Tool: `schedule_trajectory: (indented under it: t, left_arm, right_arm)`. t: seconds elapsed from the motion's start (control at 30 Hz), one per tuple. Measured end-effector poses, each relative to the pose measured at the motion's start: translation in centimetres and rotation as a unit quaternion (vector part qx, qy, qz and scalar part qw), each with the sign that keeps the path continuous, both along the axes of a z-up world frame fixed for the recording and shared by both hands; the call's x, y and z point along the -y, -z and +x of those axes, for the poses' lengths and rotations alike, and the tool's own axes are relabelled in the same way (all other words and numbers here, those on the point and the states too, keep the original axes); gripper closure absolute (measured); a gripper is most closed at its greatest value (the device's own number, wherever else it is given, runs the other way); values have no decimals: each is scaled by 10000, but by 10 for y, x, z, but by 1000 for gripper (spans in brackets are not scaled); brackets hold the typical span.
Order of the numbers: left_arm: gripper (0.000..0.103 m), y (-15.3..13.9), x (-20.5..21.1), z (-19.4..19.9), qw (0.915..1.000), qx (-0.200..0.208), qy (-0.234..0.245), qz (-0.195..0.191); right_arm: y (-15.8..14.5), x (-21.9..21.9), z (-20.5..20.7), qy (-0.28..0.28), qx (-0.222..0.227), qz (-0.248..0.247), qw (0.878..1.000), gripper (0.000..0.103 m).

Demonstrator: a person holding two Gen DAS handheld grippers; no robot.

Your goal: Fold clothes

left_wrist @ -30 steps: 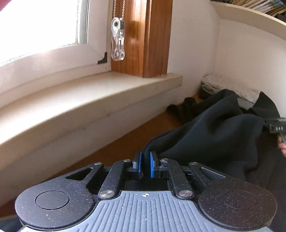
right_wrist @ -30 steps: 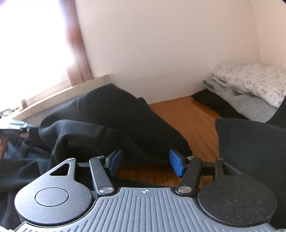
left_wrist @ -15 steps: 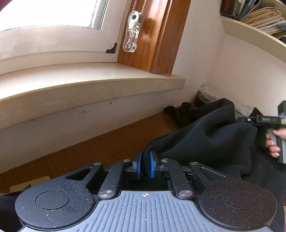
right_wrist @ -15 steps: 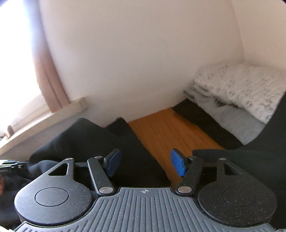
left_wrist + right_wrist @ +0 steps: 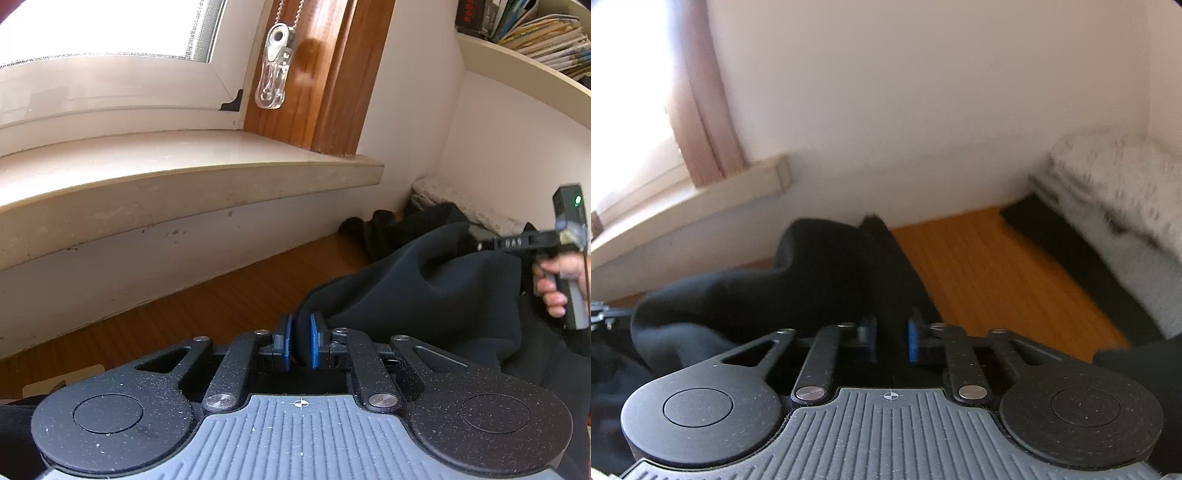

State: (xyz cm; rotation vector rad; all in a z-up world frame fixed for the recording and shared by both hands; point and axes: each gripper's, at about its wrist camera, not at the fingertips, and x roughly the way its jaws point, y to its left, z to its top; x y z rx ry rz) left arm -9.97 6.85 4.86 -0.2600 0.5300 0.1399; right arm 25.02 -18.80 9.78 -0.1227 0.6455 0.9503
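Observation:
A black garment hangs between both grippers above the wooden floor. In the left wrist view my left gripper is shut on one edge of it, blue pads pinching the cloth. The other gripper, held by a hand, grips the garment at the right. In the right wrist view my right gripper is shut on a fold of the black garment, which bunches up to the left in front of it.
A stone window sill and wooden window frame stand to the left. A shelf with books is high on the right. Folded patterned and grey textiles are stacked by the wall, on the wooden floor.
My right gripper went from open to shut on the black garment. Both grippers rose and tilted, lifting the cloth off the floor.

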Motion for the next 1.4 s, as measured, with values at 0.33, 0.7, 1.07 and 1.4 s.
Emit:
schedule_trajectory:
  t: [0.33, 0.7, 1.07, 1.4]
  left_arm:
    - [92, 0, 2, -2, 10000, -8, -46, 20]
    - [90, 1, 1, -1, 10000, -19, -59, 19]
    - [90, 1, 0, 0, 10000, -36, -56, 21]
    - [90, 1, 1, 0, 10000, -48, -51, 18]
  right_arm:
    - [-29, -57, -90, -1177, 432, -127, 9920, 91]
    - [-21, -35, -134, -1760, 593, -96, 9826, 50]
    - [-39, 22, -62, -606, 27, 634, 9961, 50]
    - [-7, 50, 8, 872, -588, 904, 9903, 50]
